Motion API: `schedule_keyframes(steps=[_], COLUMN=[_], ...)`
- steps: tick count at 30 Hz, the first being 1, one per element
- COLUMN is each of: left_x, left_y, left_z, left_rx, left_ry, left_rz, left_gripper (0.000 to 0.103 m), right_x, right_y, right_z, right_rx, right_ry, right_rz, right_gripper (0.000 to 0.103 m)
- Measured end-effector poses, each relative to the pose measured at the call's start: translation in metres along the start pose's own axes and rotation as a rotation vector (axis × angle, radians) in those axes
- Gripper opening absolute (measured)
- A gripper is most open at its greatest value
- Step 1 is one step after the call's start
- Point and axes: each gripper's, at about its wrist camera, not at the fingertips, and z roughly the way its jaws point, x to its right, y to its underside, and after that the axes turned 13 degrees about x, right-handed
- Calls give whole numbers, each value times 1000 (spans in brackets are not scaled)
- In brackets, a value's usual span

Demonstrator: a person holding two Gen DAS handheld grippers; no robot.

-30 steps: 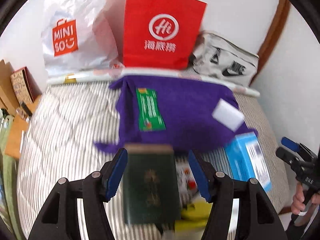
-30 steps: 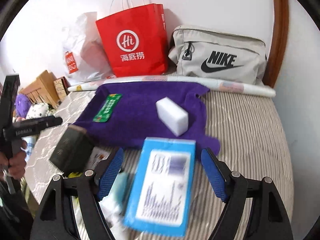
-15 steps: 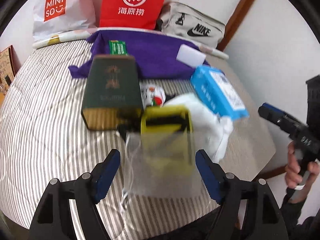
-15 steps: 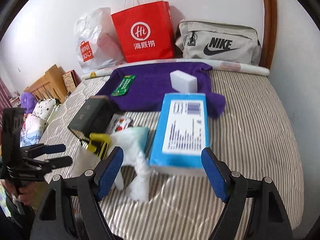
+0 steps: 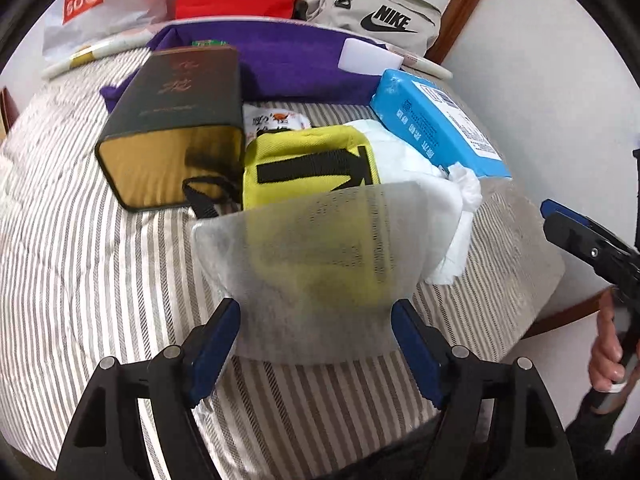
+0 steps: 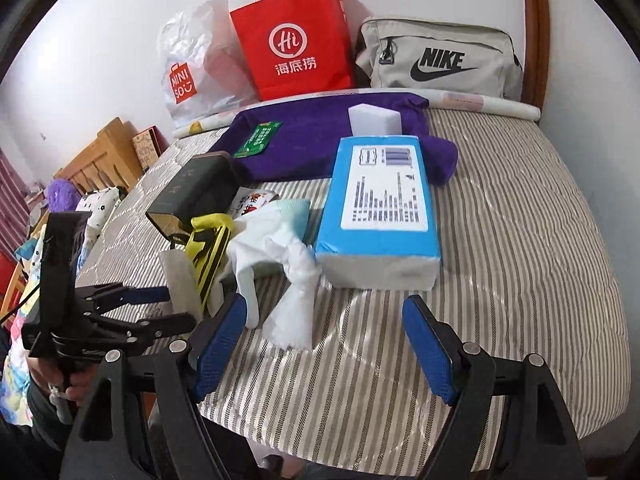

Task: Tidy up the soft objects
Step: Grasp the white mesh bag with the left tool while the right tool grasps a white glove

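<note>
A yellow pouch with a black arrow [image 5: 310, 160] lies partly inside a translucent white bag [image 5: 316, 264] on the striped bed. My left gripper [image 5: 316, 344] is open with the bag's near edge between its fingers. White tissue [image 5: 452, 200] and a blue tissue pack [image 5: 436, 120] lie to the right. A purple cloth [image 5: 288, 64] with a white sponge [image 5: 368, 58] lies behind. My right gripper [image 6: 324, 344] is open and empty, just in front of the crumpled tissue [image 6: 292, 272] and the blue pack [image 6: 380, 204].
A dark green box [image 5: 176, 120] lies left of the pouch. A red paper bag [image 6: 292, 44], a Miniso plastic bag [image 6: 192, 68] and a grey Nike bag [image 6: 440, 60] stand along the wall. The bed's edge [image 5: 552, 280] runs close on the right.
My left gripper has pulled back and down to the translucent bag with the yellow pouch. My right gripper has drawn back from the blue pack toward the bed's front.
</note>
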Motion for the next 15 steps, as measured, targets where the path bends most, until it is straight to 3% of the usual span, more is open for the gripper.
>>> schedule_keyframes(steps=[1,3,7,9,12,15], left_x=[3,7,11,10,0,-12], left_y=[0,1,5,6,8,10], left_z=[0,-1,-7,-13,-23,-36], left_rx=[10,21,40,50,64,90], left_ry=[-11,-1,-1,-1,4,-37], left_rz=[16,46,81,75,50,39], left_gripper=[75,55,40,12,9,7], right_x=[0,1,-3,-5,-8,-10], right_y=[1,4,10,12,16,19], right_z=[0,0,1,3,6,10], right_rx=[-1,-2,-3,-7,-16,-23], right_ry=[0,-2,-11,-14,-21,-29], right_rz=[2,5,-4,-11,-16,-23], right_gripper=[80,80,80,80,80,80])
